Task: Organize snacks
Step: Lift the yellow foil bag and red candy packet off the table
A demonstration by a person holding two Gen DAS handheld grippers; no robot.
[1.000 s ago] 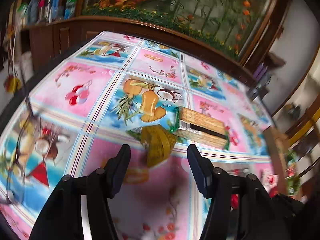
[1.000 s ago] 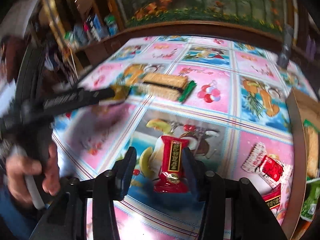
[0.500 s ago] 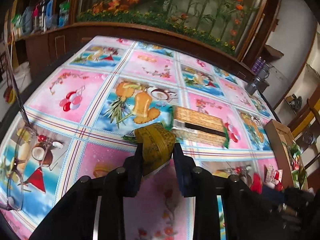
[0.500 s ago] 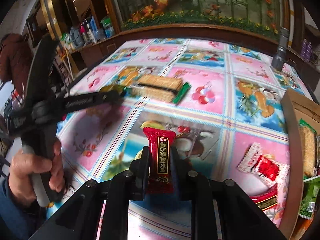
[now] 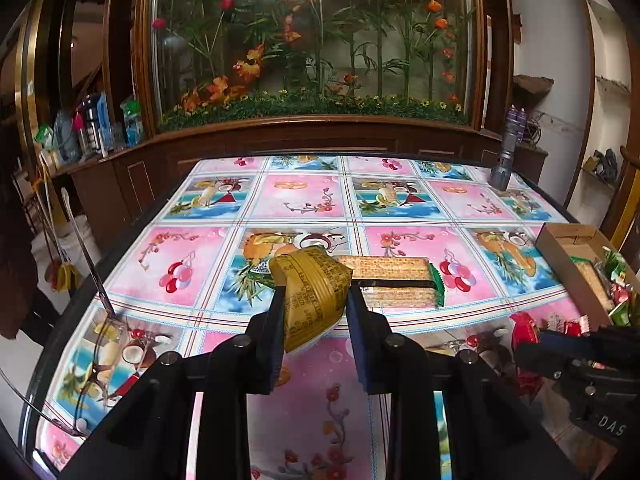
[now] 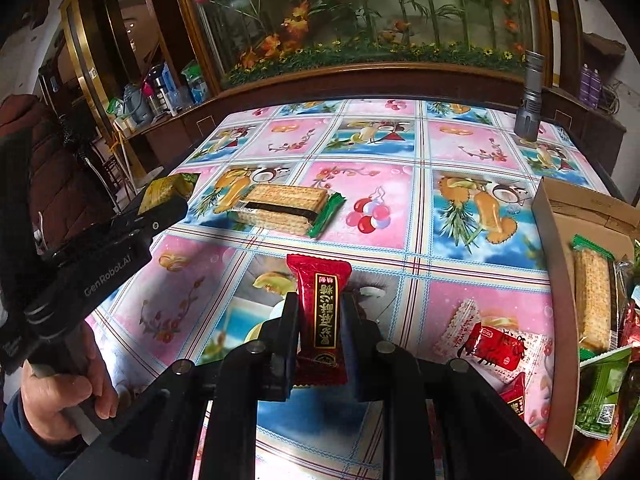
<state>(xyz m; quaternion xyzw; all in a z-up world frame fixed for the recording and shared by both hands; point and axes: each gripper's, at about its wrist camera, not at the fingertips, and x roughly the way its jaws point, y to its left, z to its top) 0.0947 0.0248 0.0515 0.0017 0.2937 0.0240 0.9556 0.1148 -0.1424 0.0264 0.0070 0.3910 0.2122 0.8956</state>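
Clamping a red packet (image 6: 322,316) lengthwise, long axis pointing away, the right tool (image 6: 320,338) holds it above the tabletop (image 6: 400,216); the left tool (image 5: 316,322) pinches a yellow packet (image 5: 310,294) likewise; beyond lies a cracker pack (image 5: 394,286), long axis crosswise.

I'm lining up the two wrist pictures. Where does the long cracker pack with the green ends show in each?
Left wrist: cracker pack lies centre, just beyond and right of the yellow snack in the left gripper.
Right wrist: cracker pack lies upper left of centre, beyond the red snack.
Shared landmark: grey flashlight standing at the table's far right.
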